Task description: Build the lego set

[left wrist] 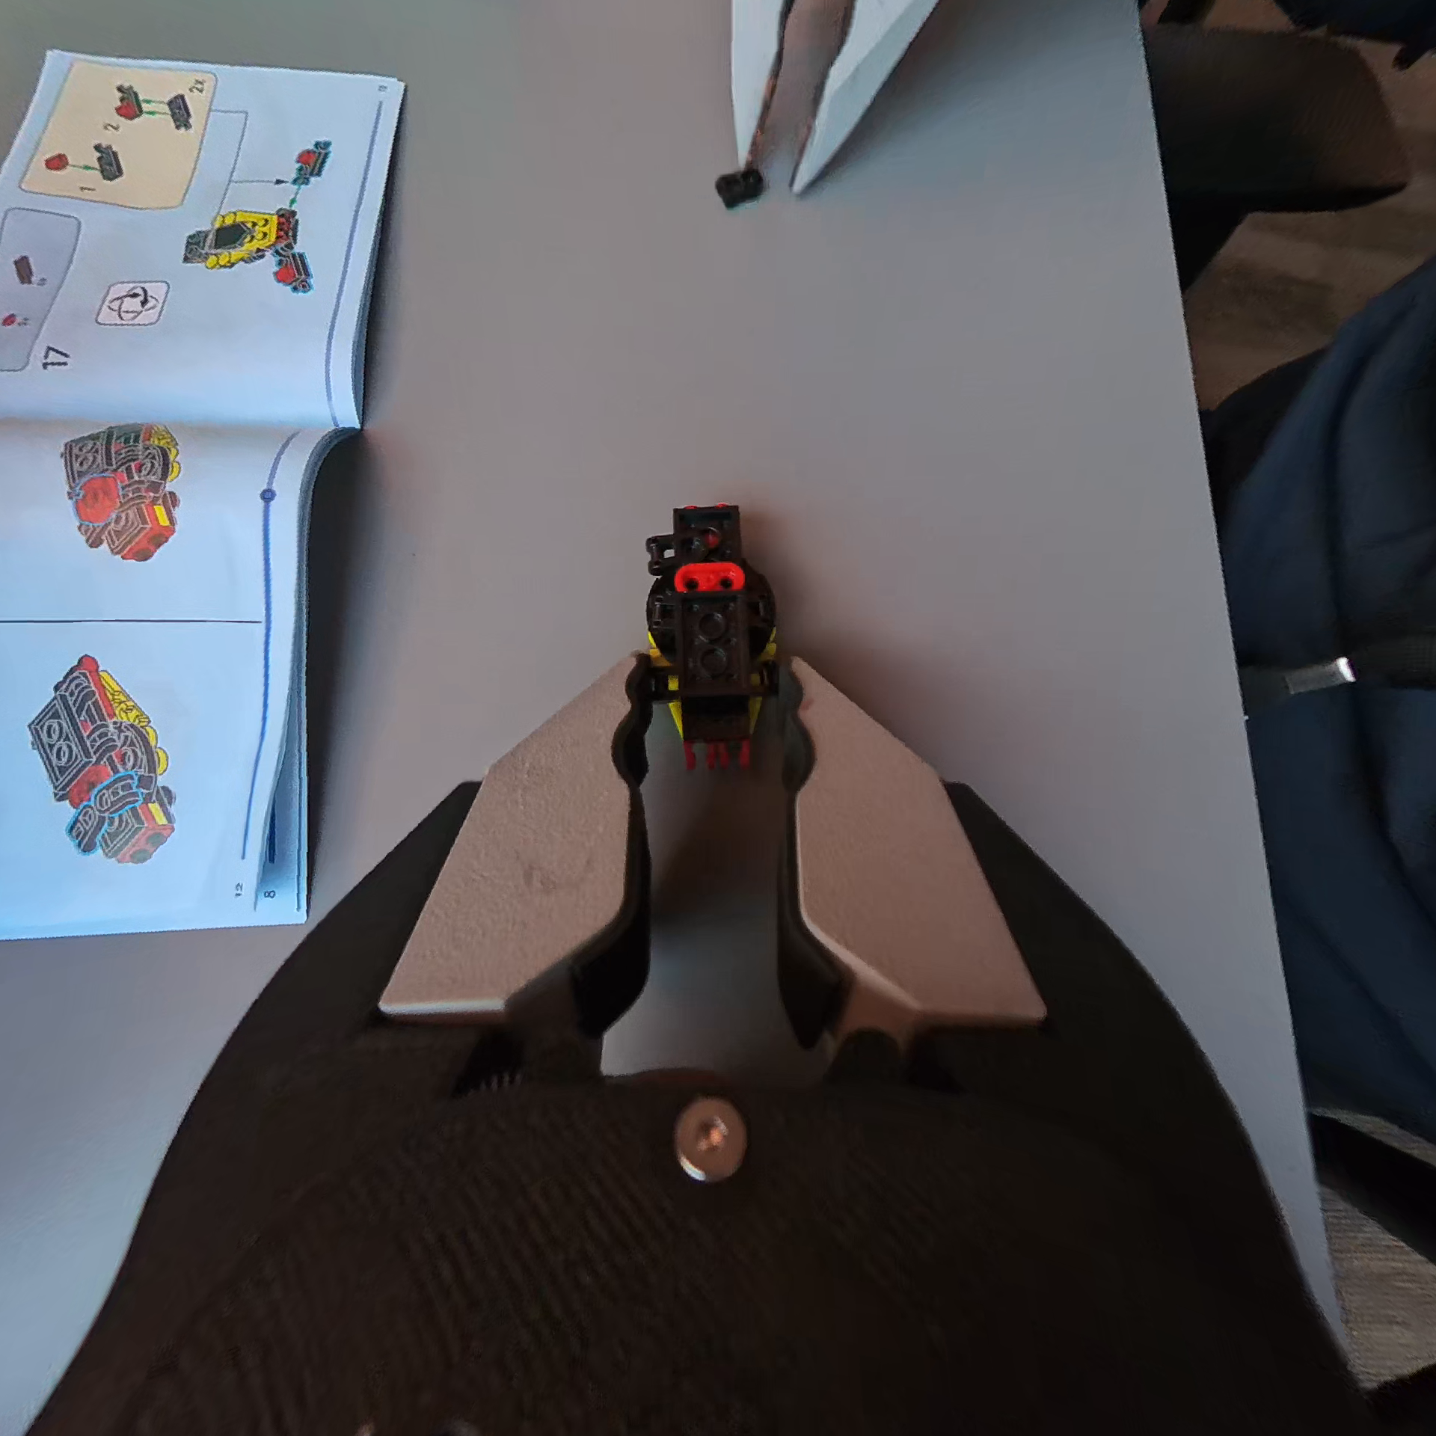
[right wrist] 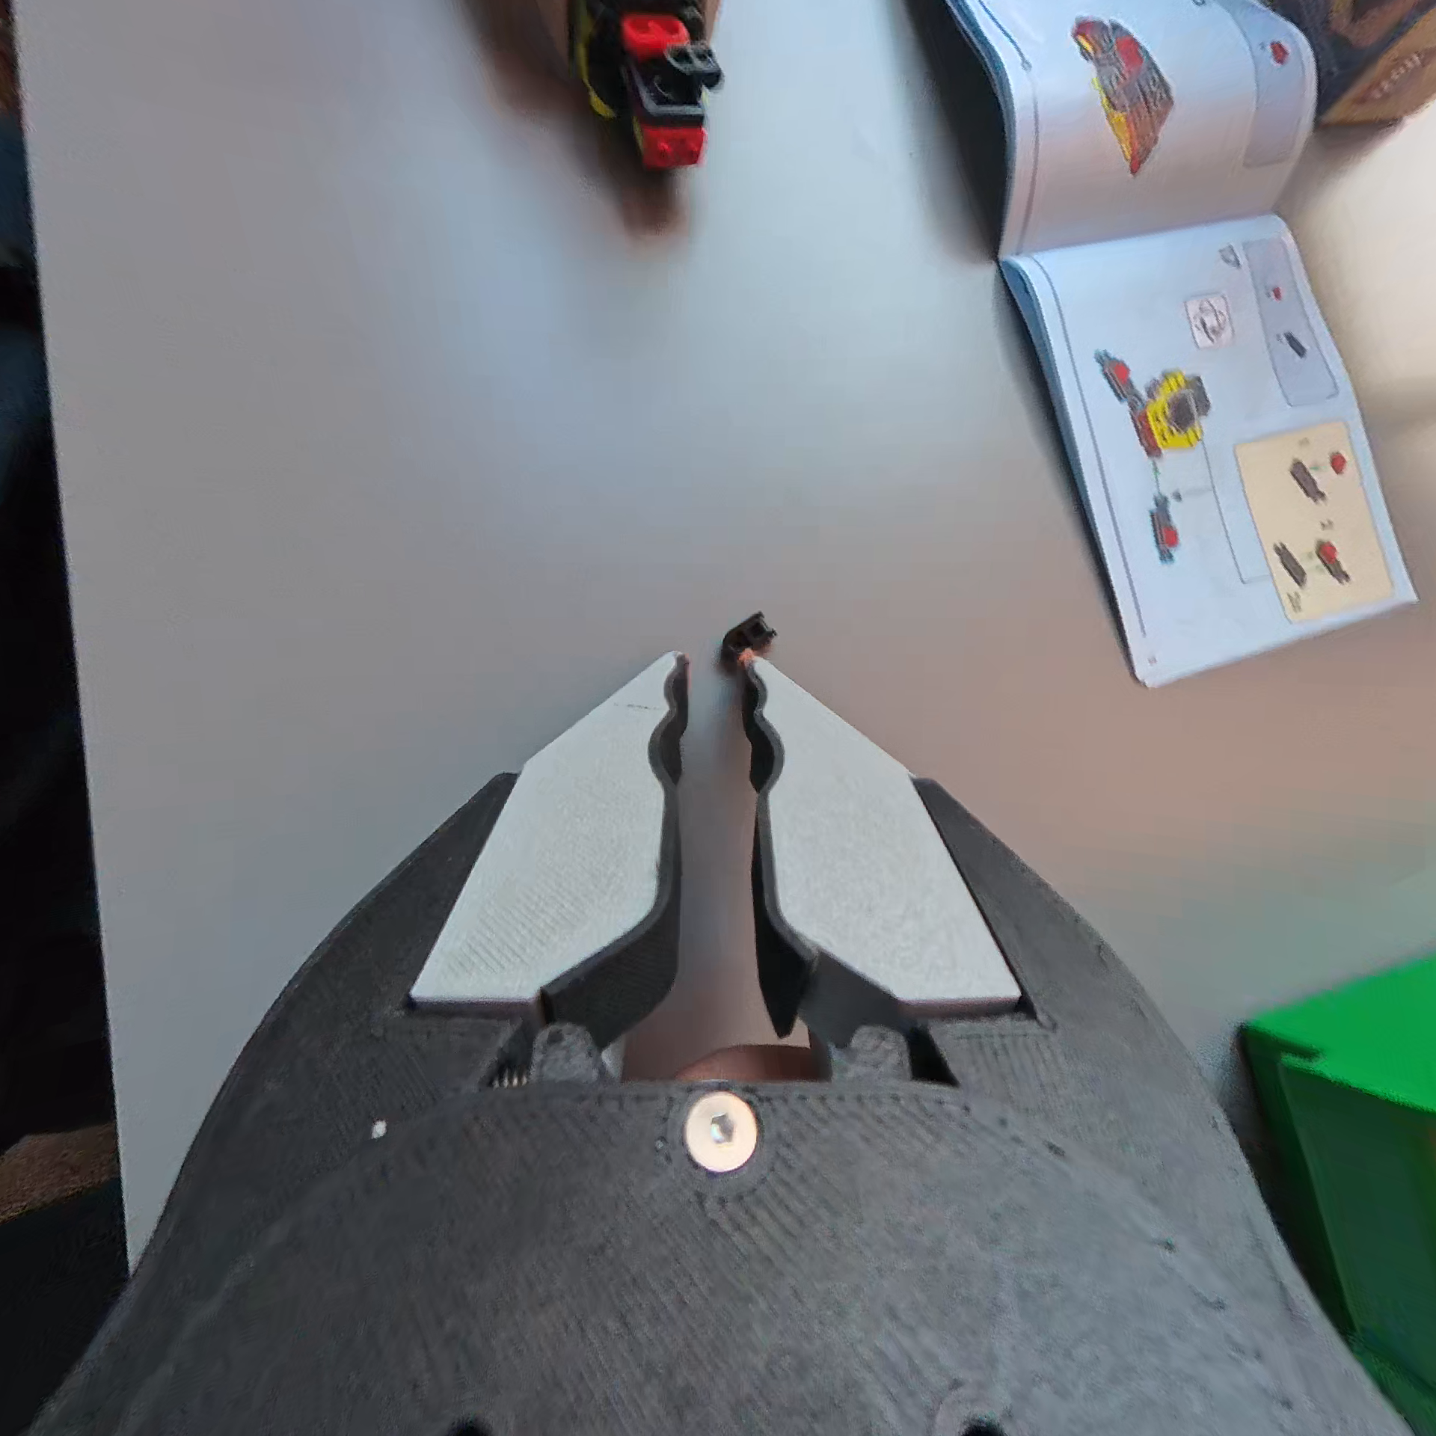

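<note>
A part-built lego model (left wrist: 711,622) of black, red and yellow bricks rests on the grey table (left wrist: 932,466). My left gripper (left wrist: 713,676) is shut on the model's near end, one finger on each side. In the right wrist view the model (right wrist: 660,85) lies at the far edge. A small black lego piece (right wrist: 750,633) lies on the table just beyond the tip of my right gripper's right finger. My right gripper (right wrist: 715,660) is open by a narrow gap with nothing between its fingers. It also shows far off in the left wrist view (left wrist: 777,182), next to the black piece (left wrist: 740,186).
An open instruction booklet (left wrist: 155,466) lies at the table's left; in the right wrist view it (right wrist: 1204,388) is at the right. A green box (right wrist: 1360,1127) stands at the lower right there. The table edge (left wrist: 1197,466) runs along the right, with dark blue cloth (left wrist: 1336,544) beyond. Some 15 cm of space lies between my two pairs of fingers.
</note>
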A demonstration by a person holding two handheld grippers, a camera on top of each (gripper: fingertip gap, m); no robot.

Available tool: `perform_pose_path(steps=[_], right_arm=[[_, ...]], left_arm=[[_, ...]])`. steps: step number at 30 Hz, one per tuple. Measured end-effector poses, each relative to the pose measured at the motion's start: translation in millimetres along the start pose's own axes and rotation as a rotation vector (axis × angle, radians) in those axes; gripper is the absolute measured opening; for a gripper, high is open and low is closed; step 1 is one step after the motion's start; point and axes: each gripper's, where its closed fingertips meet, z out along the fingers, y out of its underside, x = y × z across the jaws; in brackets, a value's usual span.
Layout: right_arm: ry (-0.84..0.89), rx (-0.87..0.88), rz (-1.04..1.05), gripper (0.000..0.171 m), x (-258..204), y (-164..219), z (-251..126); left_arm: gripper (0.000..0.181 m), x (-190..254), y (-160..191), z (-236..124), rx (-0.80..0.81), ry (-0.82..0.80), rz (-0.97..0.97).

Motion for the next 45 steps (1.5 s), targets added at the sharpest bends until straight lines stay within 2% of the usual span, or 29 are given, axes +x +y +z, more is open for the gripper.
perform_pose_path(steps=[2,6,9,13,18,21,24,27,32,36,41,45], right_arm=[[-0.049,0.059,-0.032,0.012,-10.6,-14.4,5.4],[-0.086,0.227,-0.081,0.014,-20.6,-45.8,2.0],[-0.064,0.360,-0.066,0.014,-10.9,-59.4,-9.6],[-0.014,0.408,-0.077,0.014,-1.5,-58.0,-20.5],[-0.012,0.376,-0.097,0.015,-4.1,-48.2,-19.7],[-0.010,0.344,-0.103,0.017,-3.9,-41.9,-13.8],[-0.004,0.287,-0.116,0.021,-3.1,-33.1,-6.6],[0.003,0.228,-0.120,0.024,-0.5,-21.6,-2.3],[0.020,0.178,-0.085,0.023,8.8,-10.5,-0.2],[0.003,0.145,-0.097,0.023,6.5,-10.5,7.5],[-0.017,0.153,-0.077,0.011,6.3,-15.3,9.7],[-0.020,0.134,-0.069,0.000,6.3,-14.5,12.9]], left_arm=[[0.029,1.1,-5.9,-4.1,0.046,0.048,-0.058],[0.029,21.8,-32.3,-26.1,0.255,0.317,-0.218],[0.029,33.5,-42.1,-43.0,0.356,0.469,-0.236],[0.029,58.9,-48.2,-63.8,0.435,0.686,-0.202],[0.030,76.4,-49.4,-71.1,0.458,0.765,-0.112],[0.029,82.7,-50.2,-77.3,0.499,0.759,-0.020],[0.029,85.4,-47.8,-75.7,0.497,0.711,0.060],[0.029,78.4,-44.9,-61.7,0.445,0.588,0.105],[0.029,33.2,-33.8,-18.0,0.230,0.248,-0.022],[0.029,17.7,-21.2,1.2,0.099,0.098,-0.034],[0.030,-2.9,-10.5,12.0,0.003,-0.072,-0.053],[0.029,-5.1,-11.6,12.9,0.006,-0.099,-0.069]])
